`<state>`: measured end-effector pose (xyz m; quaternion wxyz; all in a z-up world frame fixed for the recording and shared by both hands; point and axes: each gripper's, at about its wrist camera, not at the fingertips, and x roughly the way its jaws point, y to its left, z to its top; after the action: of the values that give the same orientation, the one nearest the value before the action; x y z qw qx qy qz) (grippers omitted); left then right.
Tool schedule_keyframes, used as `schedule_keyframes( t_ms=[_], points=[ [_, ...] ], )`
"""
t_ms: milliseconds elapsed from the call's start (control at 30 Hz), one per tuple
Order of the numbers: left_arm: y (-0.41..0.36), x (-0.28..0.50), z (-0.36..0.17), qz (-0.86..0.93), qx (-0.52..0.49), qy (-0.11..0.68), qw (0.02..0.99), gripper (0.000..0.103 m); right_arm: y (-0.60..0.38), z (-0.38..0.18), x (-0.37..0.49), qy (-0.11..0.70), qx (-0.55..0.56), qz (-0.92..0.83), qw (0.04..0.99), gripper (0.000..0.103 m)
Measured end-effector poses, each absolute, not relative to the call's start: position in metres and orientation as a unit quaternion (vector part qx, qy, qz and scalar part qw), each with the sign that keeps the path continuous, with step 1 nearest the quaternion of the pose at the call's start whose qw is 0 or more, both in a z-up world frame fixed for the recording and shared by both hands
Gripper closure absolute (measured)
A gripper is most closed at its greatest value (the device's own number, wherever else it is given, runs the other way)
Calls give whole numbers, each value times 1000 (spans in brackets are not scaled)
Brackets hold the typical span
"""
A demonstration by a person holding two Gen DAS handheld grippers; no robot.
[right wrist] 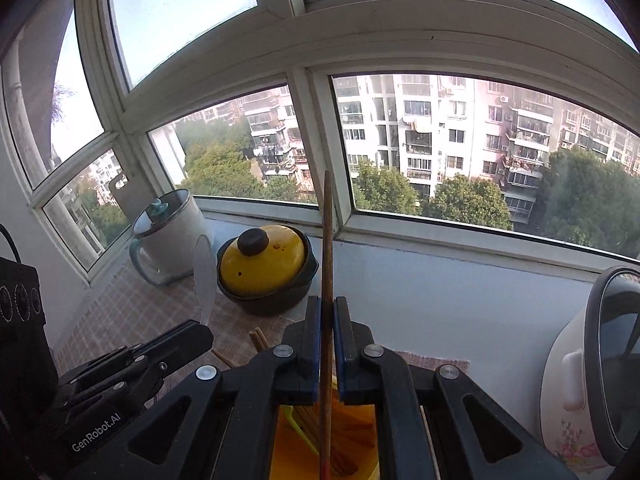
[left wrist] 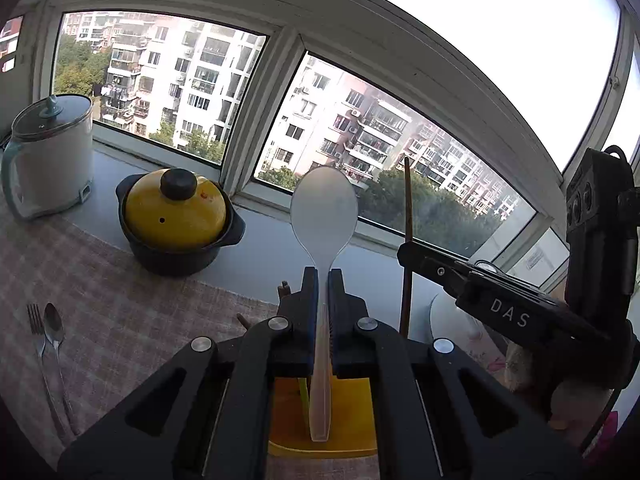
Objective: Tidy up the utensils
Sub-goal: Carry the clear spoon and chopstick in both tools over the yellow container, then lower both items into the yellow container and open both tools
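Midway, by the look of it. Left claw (left wrist: 323,280) clamped tight on one white rice paddle (left wrist: 323,216), right claw (right wrist: 327,312) pinched shut on one brown chopstick (right wrist: 327,240) — both held upright above one yellow holder (right wrist: 352,440) already carrying more chopsticks. Still loose on the counter (left wrist: 120,320) — one fork (left wrist: 38,328), one spoon (left wrist: 54,332). Also two pots, one rice cooker.

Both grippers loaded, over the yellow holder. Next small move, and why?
Probably lower the left gripper so the translucent white plastic rice spoon, clamped upright, slides handle-first into the yellow utensil holder right below it. The right gripper holds a brown wooden chopstick over the same holder, so go one at a time, I'd say.
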<state>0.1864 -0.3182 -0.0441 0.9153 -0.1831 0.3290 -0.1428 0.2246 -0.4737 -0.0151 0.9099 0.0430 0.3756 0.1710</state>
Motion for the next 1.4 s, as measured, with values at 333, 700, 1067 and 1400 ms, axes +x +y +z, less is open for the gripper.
schedule_keyframes(
  t_ms=[333, 700, 1067, 1400],
  points=[
    [-329, 194, -61, -138, -168, 328, 919, 101, -482, -35, 234, 390, 55, 174, 903, 100],
    [-328, 193, -62, -142, -155, 344, 915, 101, -486, -37, 233, 390, 60, 174, 902, 83],
    [-314, 176, -59, -137, -154, 347, 915, 100, -488, -32, 218, 384, 61, 163, 907, 78],
    [-290, 154, -54, -132, -153, 353, 914, 97, -486, -30, 196, 381, 64, 155, 909, 56]
  ],
)
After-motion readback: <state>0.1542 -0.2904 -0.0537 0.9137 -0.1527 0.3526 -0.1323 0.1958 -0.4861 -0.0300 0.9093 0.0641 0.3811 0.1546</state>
